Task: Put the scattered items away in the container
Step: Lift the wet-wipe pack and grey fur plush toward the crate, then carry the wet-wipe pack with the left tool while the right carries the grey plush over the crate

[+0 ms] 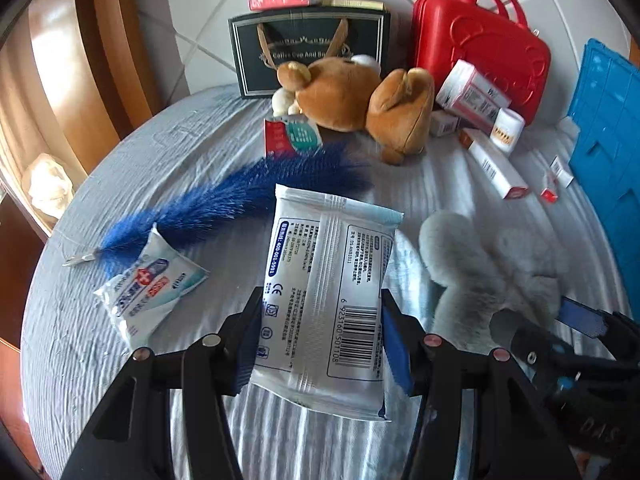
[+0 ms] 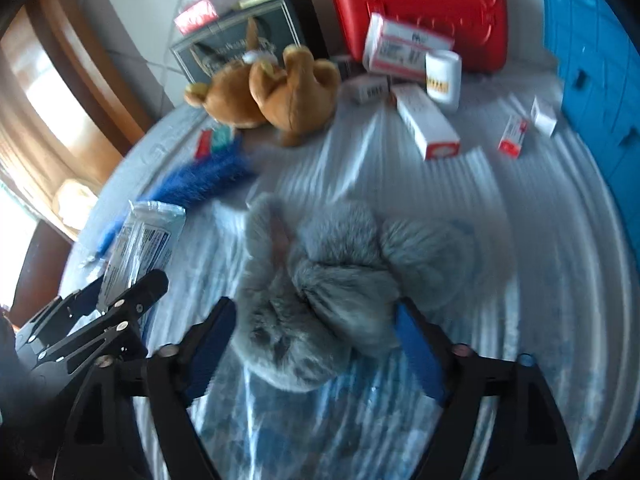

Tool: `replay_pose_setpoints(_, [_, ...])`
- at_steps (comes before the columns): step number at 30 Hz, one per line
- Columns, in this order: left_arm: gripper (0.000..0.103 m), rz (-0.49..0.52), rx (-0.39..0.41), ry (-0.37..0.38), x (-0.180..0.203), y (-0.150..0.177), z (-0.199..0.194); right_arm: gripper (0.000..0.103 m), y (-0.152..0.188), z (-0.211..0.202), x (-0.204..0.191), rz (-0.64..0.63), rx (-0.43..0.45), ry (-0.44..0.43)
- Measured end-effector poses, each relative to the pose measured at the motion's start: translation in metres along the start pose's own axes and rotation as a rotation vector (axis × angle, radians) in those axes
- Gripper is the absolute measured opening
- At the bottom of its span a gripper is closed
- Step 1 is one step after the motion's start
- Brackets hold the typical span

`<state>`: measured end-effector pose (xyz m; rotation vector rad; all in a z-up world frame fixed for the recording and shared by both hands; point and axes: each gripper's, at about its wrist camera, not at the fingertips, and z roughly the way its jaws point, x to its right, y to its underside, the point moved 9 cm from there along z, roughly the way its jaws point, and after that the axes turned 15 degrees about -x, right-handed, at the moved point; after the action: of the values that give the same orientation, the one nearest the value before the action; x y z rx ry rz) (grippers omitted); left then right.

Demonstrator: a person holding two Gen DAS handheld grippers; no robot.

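My left gripper [image 1: 320, 340] is shut on a white wipes packet [image 1: 326, 300] with a barcode, held above the bed. It also shows in the right wrist view [image 2: 136, 248]. My right gripper [image 2: 316, 344] has its blue pads on both sides of a grey furry plush [image 2: 320, 280]; the view is blurred, so contact is unclear. The grey plush also shows in the left wrist view [image 1: 492, 272]. A blue crate [image 1: 612, 152] stands at the right edge. A brown teddy bear [image 1: 356, 100], a blue feather [image 1: 240, 200] and a second wipes packet [image 1: 148, 288] lie on the bed.
A red plastic case [image 1: 480, 48] and a dark gift bag [image 1: 308, 48] stand at the back. Several small medicine boxes [image 1: 496, 164] and a white roll [image 1: 508, 130] lie near the case. A wooden frame [image 1: 100, 60] runs along the left.
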<state>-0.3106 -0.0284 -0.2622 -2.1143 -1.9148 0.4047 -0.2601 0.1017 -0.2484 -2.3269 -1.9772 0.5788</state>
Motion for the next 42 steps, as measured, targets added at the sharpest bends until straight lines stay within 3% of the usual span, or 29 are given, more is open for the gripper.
replay_pose_setpoints(7, [0.053, 0.008, -0.061, -0.002, -0.008, 0.001, 0.045, 0.094, -0.009, 0.046, 0.005, 0.024, -0.029, 0.048])
replay_pose_setpoints(8, [0.053, 0.011, -0.073, 0.012, -0.006, 0.003, 0.05, 0.092, -0.009, 0.049, 0.006, 0.022, -0.019, 0.057])
replay_pose_setpoints(10, [0.053, 0.02, -0.086, 0.022, -0.003, 0.005, 0.053, 0.077, -0.011, 0.049, 0.004, -0.018, 0.003, 0.13])
replay_pose_setpoints(12, [0.053, 0.033, -0.086, 0.031, 0.0, 0.007, 0.05, 0.059, -0.014, 0.047, 0.001, -0.035, -0.001, 0.148])
replay_pose_setpoints(15, [0.053, 0.039, -0.077, 0.05, 0.002, 0.003, 0.035, 0.055, -0.019, 0.035, -0.001, -0.03, -0.003, 0.134])
replay_pose_setpoints(22, [0.053, 0.056, -0.039, 0.051, 0.004, -0.011, -0.015, 0.053, -0.027, -0.026, -0.021, -0.063, 0.077, 0.136])
replay_pose_setpoints(31, [0.053, 0.053, 0.039, 0.091, 0.008, -0.03, -0.107, 0.053, -0.038, -0.127, -0.05, -0.105, 0.192, 0.155])
replay_pose_setpoints(38, [0.053, 0.042, 0.043, 0.104, 0.029, -0.03, -0.162, 0.053, -0.034, -0.202, -0.054, -0.136, 0.253, 0.155])
replay_pose_setpoints(42, [0.053, 0.078, 0.006, 0.108, 0.062, -0.028, -0.19, 0.053, -0.03, -0.241, -0.041, -0.159, 0.263, 0.145])
